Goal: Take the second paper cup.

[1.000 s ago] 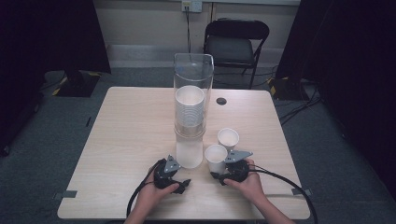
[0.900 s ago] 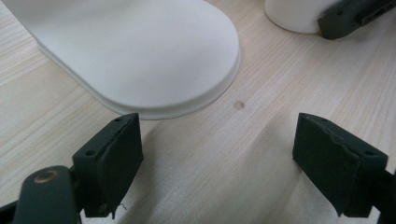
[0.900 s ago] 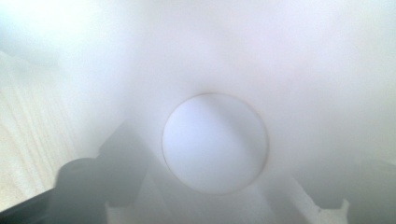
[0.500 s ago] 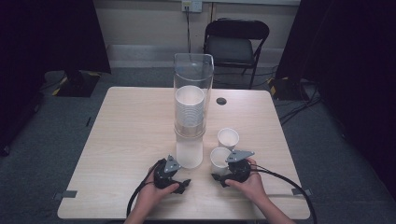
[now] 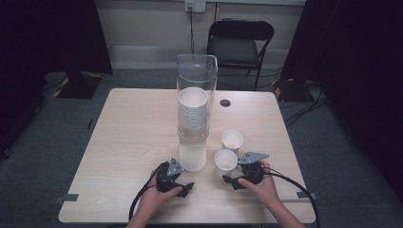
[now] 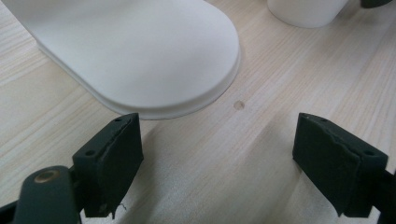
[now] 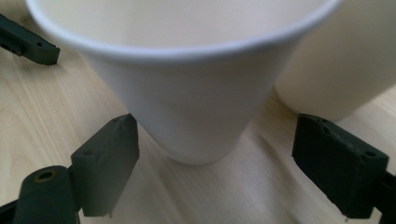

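A clear tube dispenser (image 5: 196,76) holds a stack of white paper cups (image 5: 193,111) on a white base (image 5: 192,156) (image 6: 140,51). Two loose white cups stand to its right, the near cup (image 5: 225,162) (image 7: 187,93) and the far cup (image 5: 232,140) (image 7: 341,60). My right gripper (image 5: 235,173) (image 7: 215,163) lies on the table just in front of the near cup. Its jaws have just been opening. They stand wide on either side of the cup's foot, and the pads do not touch it. My left gripper (image 5: 177,176) (image 6: 217,163) rests open before the base with nothing between its jaws.
The pale wooden table (image 5: 133,142) has a small dark round cap (image 5: 225,102) behind the dispenser. A black folding chair (image 5: 240,45) stands beyond the far edge. Cables trail from both grippers toward the near edge. The left half of the table is bare wood.
The right gripper's jaws have spread away from the near cup, which now stands free on the table a little further right. Neither hand has shifted noticeably.
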`<action>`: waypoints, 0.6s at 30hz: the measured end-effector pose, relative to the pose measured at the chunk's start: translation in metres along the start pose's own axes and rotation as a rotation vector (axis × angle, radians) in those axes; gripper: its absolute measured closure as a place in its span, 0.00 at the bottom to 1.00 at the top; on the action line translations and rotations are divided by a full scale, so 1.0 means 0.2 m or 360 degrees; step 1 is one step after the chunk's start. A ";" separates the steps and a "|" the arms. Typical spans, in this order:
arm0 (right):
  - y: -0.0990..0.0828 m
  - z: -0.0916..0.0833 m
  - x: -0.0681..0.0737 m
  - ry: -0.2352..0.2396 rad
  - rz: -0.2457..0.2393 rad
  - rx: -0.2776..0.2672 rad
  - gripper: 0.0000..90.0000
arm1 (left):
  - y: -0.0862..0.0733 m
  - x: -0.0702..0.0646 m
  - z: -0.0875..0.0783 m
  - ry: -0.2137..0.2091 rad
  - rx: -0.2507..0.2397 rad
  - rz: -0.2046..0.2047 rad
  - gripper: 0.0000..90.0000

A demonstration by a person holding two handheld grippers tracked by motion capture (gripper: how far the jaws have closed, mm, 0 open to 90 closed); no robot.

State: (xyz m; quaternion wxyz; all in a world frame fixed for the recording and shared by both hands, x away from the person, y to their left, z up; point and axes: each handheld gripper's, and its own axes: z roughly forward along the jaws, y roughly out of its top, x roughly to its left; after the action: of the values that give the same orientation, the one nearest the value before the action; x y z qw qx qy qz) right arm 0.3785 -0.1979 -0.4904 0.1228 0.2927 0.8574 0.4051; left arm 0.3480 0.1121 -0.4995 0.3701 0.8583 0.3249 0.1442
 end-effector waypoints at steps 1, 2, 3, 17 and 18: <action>0.00 -0.01 0.00 -0.0006 0.0007 -0.0002 0.16 | 0.00 0.00 0.00 0.0000 0.0000 -0.0001 0.17; -0.01 -0.02 -0.01 -0.0004 0.0006 -0.0006 0.16 | 0.00 0.00 0.00 0.0000 0.0000 -0.0001 0.17; -0.01 -0.02 -0.01 -0.0004 0.0006 -0.0006 0.16 | 0.00 0.00 0.00 0.0000 0.0000 -0.0001 0.17; -0.11 -0.20 -0.10 -0.0043 0.0070 -0.0008 0.16 | 0.00 0.00 0.00 -0.0002 -0.0003 -0.0012 0.17; -0.12 -0.21 -0.10 -0.0050 0.0073 -0.0005 0.16 | 0.00 0.00 0.00 -0.0002 -0.0003 -0.0013 0.17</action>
State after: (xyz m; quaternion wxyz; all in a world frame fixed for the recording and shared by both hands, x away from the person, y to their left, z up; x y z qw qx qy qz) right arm 0.3665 -0.2476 -0.4822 0.1273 0.3184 0.8478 0.4045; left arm 0.3476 0.1117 -0.4997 0.3717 0.8567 0.3279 0.1425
